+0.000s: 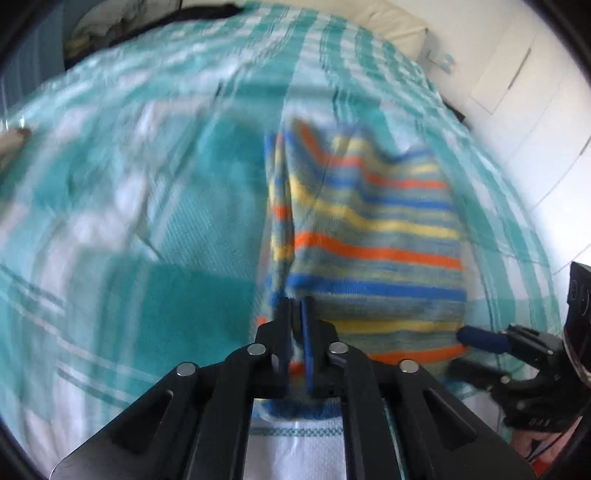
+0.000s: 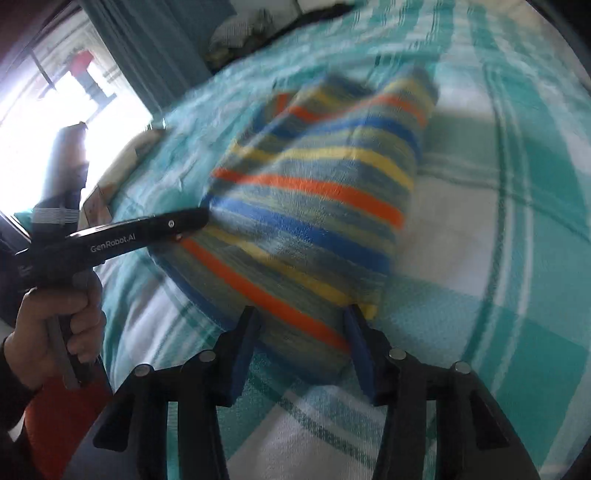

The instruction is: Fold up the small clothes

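Left wrist view: striped knit garment (image 1: 369, 229) spread on teal checked bedspread (image 1: 129, 206), blurry, lying from middle out toward 3 o'clock. Orange, yellow and blue stripes. Near edge pinched tight at 6 o'clock by left gripper (image 1: 297, 314), blue pads pressed together on cloth. Right gripper (image 1: 480, 354) at 4 o'clock, one blue pad just touching garment's near corner. White wall and pale pillow (image 1: 399, 26) up at 1 o'clock.

Right wrist view: same garment (image 2: 314, 206) in middle, bunched up. Right gripper (image 2: 303, 325) at 6 o'clock with jaws apart, near end of garment sitting between pads, not squeezed. Left gripper (image 2: 201, 218) at 9 o'clock, tip clamped on garment's edge, held by hand (image 2: 55, 325). Bright window (image 2: 74, 96) at 10 o'clock.
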The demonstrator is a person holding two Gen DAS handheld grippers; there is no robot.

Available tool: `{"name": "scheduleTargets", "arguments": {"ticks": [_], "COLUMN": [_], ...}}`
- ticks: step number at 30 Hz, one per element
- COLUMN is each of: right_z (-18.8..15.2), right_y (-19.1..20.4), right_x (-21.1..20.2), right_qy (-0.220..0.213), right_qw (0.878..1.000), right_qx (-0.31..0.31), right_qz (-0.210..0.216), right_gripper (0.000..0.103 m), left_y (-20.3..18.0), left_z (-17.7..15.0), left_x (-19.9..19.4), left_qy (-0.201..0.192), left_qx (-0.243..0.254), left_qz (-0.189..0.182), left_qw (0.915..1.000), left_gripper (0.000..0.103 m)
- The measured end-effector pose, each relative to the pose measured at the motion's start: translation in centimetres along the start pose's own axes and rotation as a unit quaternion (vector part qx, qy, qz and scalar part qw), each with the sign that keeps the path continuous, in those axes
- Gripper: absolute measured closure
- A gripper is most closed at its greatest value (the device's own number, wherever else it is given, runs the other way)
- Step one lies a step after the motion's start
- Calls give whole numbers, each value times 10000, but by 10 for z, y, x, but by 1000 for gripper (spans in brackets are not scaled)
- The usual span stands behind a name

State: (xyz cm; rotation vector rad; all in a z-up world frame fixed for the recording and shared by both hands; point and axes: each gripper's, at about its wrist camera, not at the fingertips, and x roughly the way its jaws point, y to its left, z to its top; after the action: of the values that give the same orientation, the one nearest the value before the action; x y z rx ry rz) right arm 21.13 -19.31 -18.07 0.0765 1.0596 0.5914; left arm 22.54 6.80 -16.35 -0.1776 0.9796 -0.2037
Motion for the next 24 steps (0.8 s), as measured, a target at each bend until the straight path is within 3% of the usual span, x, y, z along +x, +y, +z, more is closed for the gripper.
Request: {"name": "scheduleTargets", "arguments": {"ticks": [1,3,6,8,11,13,15,18,19,21,23,24], "right_z": [0,-2,-18,-36,-62,-78,-94,-100,-98,-90,-77,-68], "right_y": [-1,-5,-7,-4,3,1,-6,-7,-5,-3,0,4], "right_x": [-10,-38,-65,-70,-62,-54,-49,-51,-54,-63,-74,-77], "right_qy": [-144,-646,-1145,-1241,-1088,-889,-702,-698,-667,-799,-1055,-1154], "right_qw": [9998,9970,9911,9894,9917,9934,9944,9954,9956,9940,9917,9910], "right_qx": [101,436,684,753,671,674,708,553,519,588,658,612], "right_qz": [-62,-31,4,11,-150,-281,-340,-345,-412,-468,-322,-284], "right_gripper": [54,52,48,48,48,48,48,48,48,48,48,48], "left_y": [2,7,8,8,12,16,21,22,26,31,28,25], "left_z": [7,29,64,81,77,76,74,70,68,59,45,37], "left_x": [-8,-15,11,49,85,84,81,65,50,26,5,-1], "left_qy": [-125,-244,20,446,754,534,418,339,243,71,-9,13], "left_qx": [4,-36,-14,-86,-178,-370,-549,-488,-566,-619,-517,-419], "left_qz": [-54,-200,-150,-2,-39,126,125,140,117,-54,-391,-467], "left_qw": [9999,9995,9999,9990,9970,9978,9975,9981,9980,9980,9979,9980], "left_gripper": [86,50,25,26,89,92,91,72,71,48,32,30]}}
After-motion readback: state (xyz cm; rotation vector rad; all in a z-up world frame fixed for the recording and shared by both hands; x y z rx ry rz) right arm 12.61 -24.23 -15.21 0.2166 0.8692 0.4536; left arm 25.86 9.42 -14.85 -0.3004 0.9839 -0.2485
